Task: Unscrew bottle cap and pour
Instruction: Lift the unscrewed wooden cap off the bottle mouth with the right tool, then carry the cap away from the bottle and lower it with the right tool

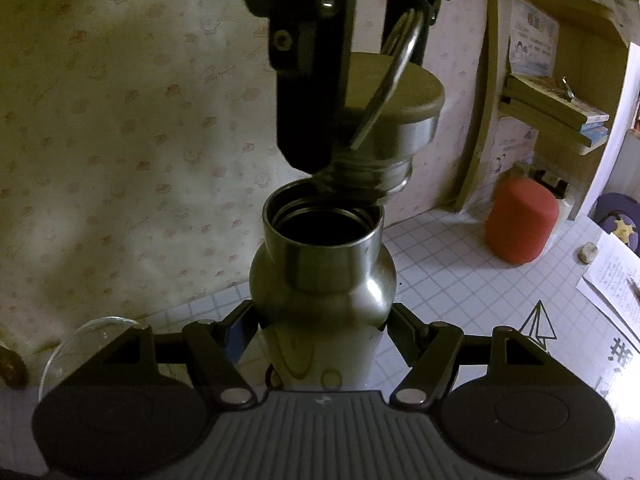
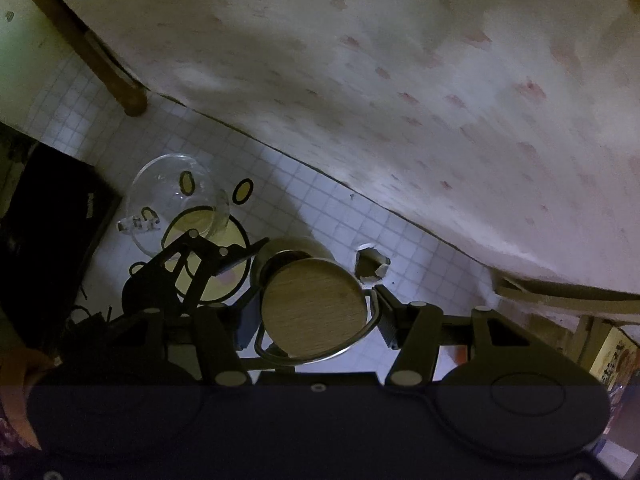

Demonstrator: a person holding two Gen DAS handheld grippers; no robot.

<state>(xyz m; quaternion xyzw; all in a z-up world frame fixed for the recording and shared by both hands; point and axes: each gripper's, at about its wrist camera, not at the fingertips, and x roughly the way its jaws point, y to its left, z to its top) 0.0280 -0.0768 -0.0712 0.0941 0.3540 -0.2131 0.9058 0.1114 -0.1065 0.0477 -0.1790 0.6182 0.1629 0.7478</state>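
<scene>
Gripping steel bottle (image 1: 320,280) body, left gripper (image 1: 320,320) jaws closed; right gripper (image 2: 312,316) jaws clamp cap (image 2: 314,308), lifted clear of open mouth.

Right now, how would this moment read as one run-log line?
phase: cap off | left gripper: shut on bottle, upright | right gripper: shut on cap, clear of mouth | glass cup: on table, unfilled
</scene>
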